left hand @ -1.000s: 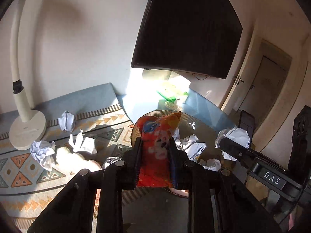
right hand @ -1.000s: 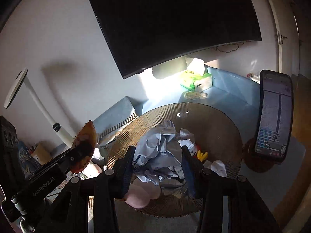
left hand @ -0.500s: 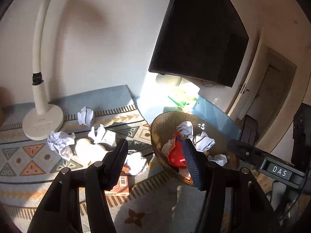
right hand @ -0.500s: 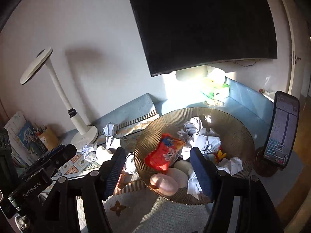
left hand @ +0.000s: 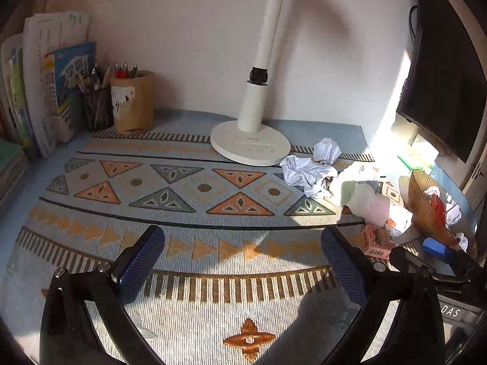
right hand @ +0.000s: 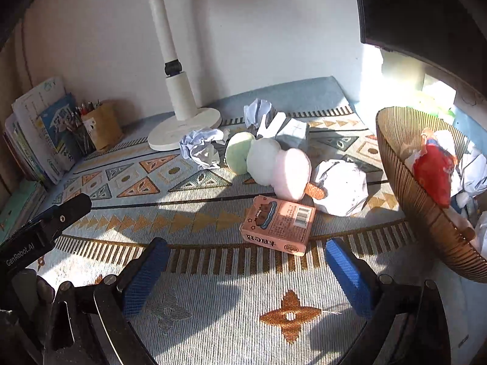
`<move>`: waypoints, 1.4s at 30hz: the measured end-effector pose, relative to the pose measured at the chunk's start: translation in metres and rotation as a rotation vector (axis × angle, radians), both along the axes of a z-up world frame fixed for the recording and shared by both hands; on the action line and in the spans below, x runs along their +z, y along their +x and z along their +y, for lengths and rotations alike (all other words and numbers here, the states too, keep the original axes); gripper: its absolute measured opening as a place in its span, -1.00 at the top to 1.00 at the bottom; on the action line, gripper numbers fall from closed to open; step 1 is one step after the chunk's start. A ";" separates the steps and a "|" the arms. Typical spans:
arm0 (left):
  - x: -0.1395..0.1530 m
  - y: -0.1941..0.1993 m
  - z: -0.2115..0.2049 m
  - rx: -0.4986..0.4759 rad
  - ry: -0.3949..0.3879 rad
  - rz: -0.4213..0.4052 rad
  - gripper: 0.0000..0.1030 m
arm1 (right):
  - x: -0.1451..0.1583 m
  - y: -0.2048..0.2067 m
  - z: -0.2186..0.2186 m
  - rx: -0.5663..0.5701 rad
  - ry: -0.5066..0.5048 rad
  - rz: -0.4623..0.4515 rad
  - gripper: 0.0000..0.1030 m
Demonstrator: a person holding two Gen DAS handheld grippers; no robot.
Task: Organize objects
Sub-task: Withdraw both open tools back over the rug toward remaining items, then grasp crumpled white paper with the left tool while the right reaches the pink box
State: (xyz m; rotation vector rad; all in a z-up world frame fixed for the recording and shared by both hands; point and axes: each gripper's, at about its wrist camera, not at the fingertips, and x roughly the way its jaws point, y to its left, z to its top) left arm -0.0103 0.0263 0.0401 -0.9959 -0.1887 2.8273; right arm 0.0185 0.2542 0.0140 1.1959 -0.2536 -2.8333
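- Both tools are empty: the left gripper and the right gripper hover with fingers spread wide over the patterned mat, nothing between them.
- The pink box lies flat just ahead of the right gripper, probably the next pick.
- Behind it, a plush dumpling skewer rests among crumpled paper balls, loose near the mat's far right corner.
- The wicker basket at the mat's right edge already holds a red snack bag and more paper, evidently the collection point.
- A white lamp stands at the far edge against the wall; pencil cups and books fill the far left corner; sunlight streaks the desk.
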 end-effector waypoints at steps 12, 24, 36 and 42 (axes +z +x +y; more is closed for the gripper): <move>-0.025 -0.005 -0.005 0.013 0.017 -0.088 -0.98 | -0.001 0.002 0.048 -0.114 -0.222 0.011 -0.95; -0.005 -0.060 -0.009 -0.200 0.340 -0.247 -0.98 | -0.013 -0.051 0.028 -0.019 -0.023 -0.124 -0.80; -0.032 -0.157 0.090 -0.209 0.155 -0.302 -0.98 | 0.000 -0.043 0.024 0.189 -0.046 -0.121 -0.68; -0.043 -0.164 0.101 -0.207 0.121 -0.319 -0.23 | -0.013 -0.061 -0.006 0.314 0.054 -0.146 -0.68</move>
